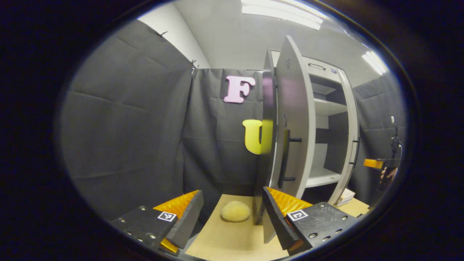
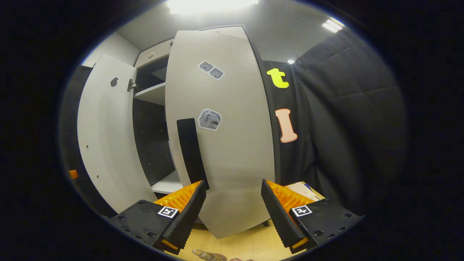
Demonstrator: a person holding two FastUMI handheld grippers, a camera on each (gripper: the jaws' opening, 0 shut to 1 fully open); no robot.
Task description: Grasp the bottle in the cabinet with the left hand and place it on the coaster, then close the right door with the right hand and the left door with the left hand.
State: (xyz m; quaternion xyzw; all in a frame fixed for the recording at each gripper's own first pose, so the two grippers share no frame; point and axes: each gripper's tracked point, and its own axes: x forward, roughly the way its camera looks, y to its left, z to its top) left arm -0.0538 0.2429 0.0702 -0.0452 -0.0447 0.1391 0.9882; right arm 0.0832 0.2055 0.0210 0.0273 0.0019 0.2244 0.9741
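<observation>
We see the left claw [image 1: 232, 214] released, hovering over the worktop [image 1: 232, 243] near a yellowish coaster [image 1: 236, 211], beside the left door [image 1: 295, 123] of the cabinet [image 1: 326, 119]. Our right claw [image 2: 233, 206] is released, close before the right door [image 2: 221, 137]; a clear object at the near edge [image 2: 206, 255] may be the bottle.

Cabinet [image 1: 328, 108]: smooth painted metal by appearance, pale grey, satin finish. Left door [image 1: 295, 119]: faint sheen, catching a purple reflection; dark matt bar handle [image 1: 284, 157]. Right door [image 2: 221, 137]: same smooth finish, paper or vinyl stickers [image 2: 210, 119] applied. Tabletop [image 1: 232, 235]: light wood-grain, matt. Coaster [image 1: 236, 211]: pale, soft, fuzzy-textured. Booth wall [image 1: 127, 127]: matt dark cloth, creased.
</observation>
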